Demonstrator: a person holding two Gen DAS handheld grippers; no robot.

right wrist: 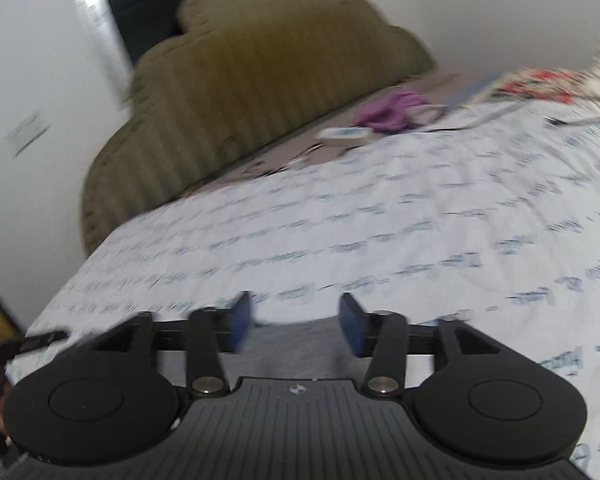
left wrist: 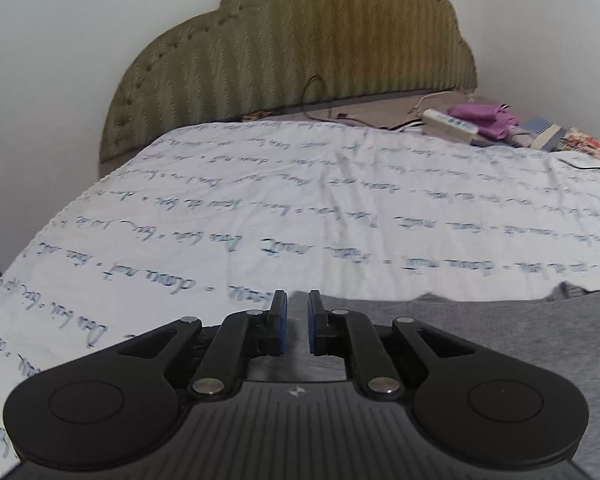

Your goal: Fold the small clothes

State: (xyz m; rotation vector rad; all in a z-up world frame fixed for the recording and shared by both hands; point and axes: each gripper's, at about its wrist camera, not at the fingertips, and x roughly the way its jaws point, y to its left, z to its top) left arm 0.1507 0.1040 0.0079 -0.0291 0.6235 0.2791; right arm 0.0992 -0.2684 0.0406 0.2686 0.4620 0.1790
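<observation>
A grey garment [left wrist: 480,332] lies on the white bed sheet with blue script [left wrist: 300,200], at the near right of the left wrist view. My left gripper [left wrist: 297,312] has its jaws nearly closed with a corner of the grey fabric between the blue pads. In the blurred right wrist view, my right gripper [right wrist: 296,316] is open, and an edge of the grey garment [right wrist: 292,352] lies under and between its fingers. The sheet [right wrist: 380,220] stretches ahead of it.
An olive padded headboard [left wrist: 300,52] stands against the wall at the back. By it lie a white power strip [left wrist: 450,121] with cables, a purple cloth [left wrist: 484,118] and patterned fabrics [left wrist: 588,142]. The bed's left edge [left wrist: 60,220] drops off.
</observation>
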